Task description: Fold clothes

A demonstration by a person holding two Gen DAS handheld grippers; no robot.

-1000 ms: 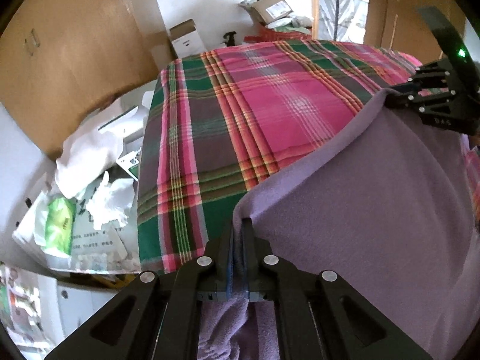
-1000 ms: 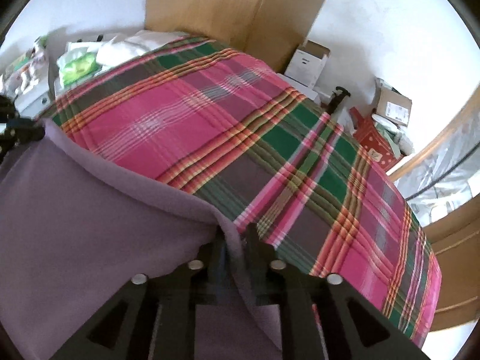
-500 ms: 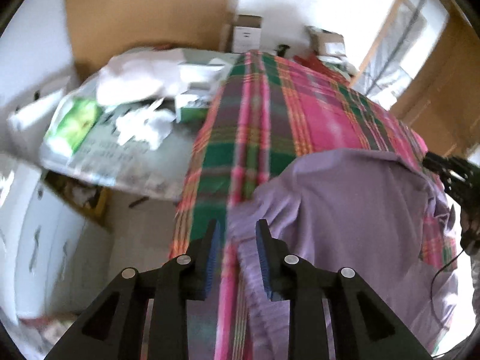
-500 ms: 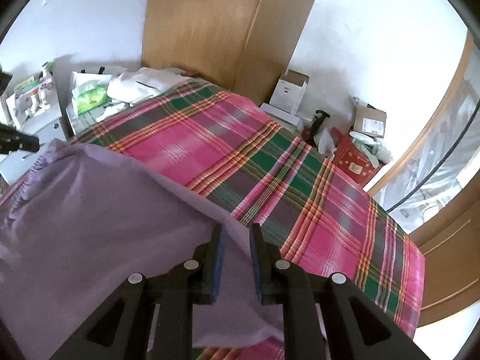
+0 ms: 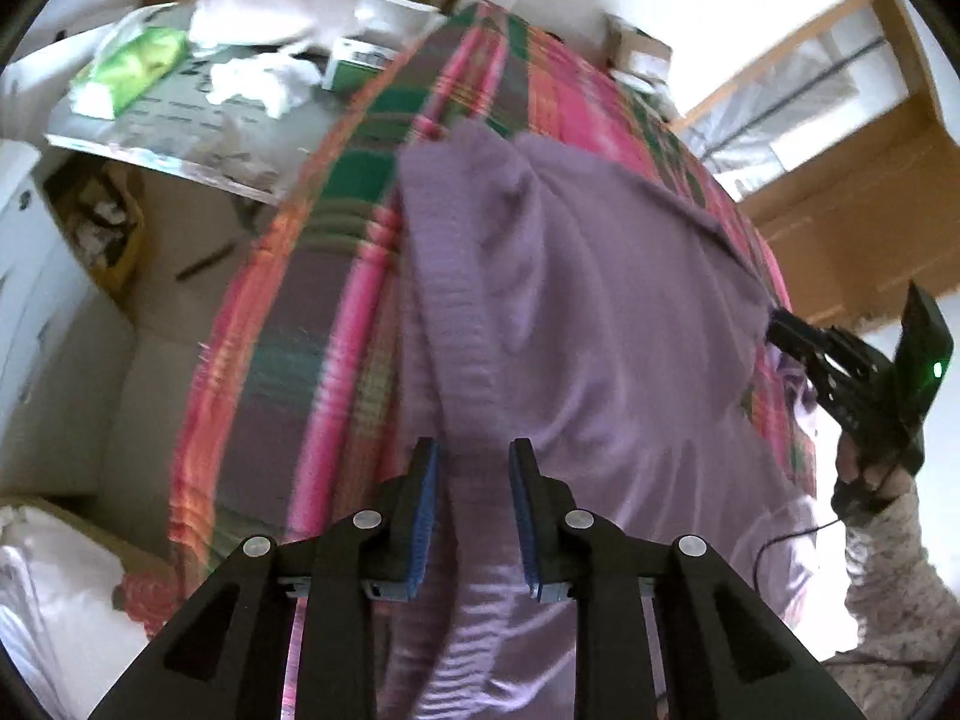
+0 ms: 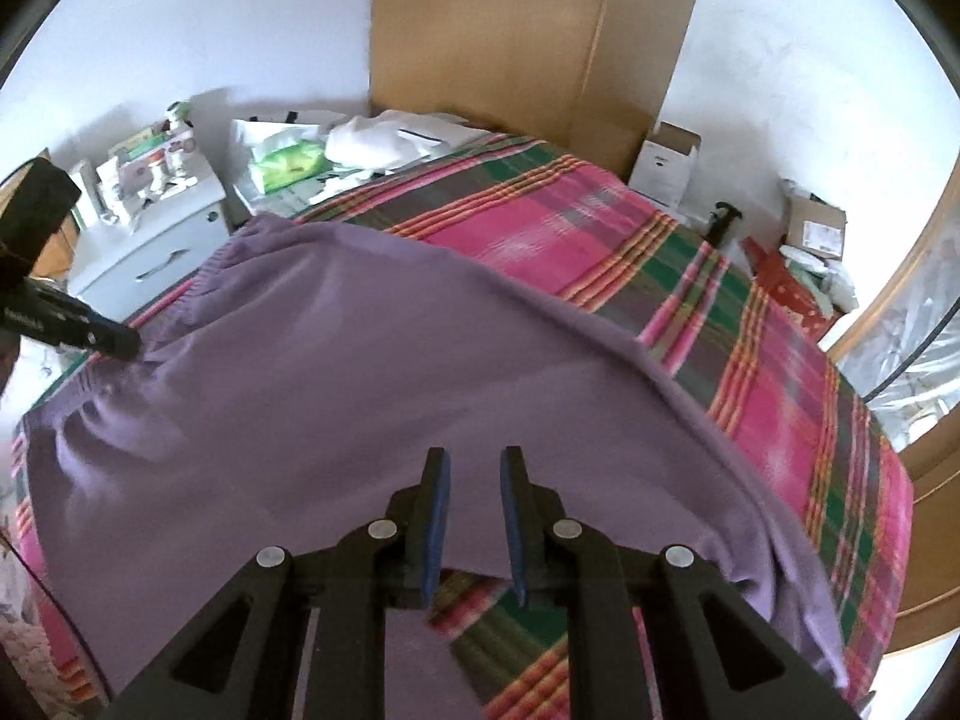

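So the purple sweater (image 6: 336, 396) is lying spread out on the plaid blanket (image 6: 600, 228) covering the bed. The left gripper (image 5: 473, 480) has its blue-padded fingers (image 5: 423, 516) parted with a clear gap, holding nothing; the sweater's ribbed hem band (image 5: 456, 312) runs straight out ahead of the gap and passes under it, and I can't tell if the pads touch the fabric. Plaid shows just off the left finger. The right gripper (image 6: 474, 480) is parted too, nothing pinched. The sweater fills everything ahead of its fingers, and its near edge crosses right below the tips with a strip of plaid peeking out behind. Off to the right side ahead of those fingers, the blanket is bare.
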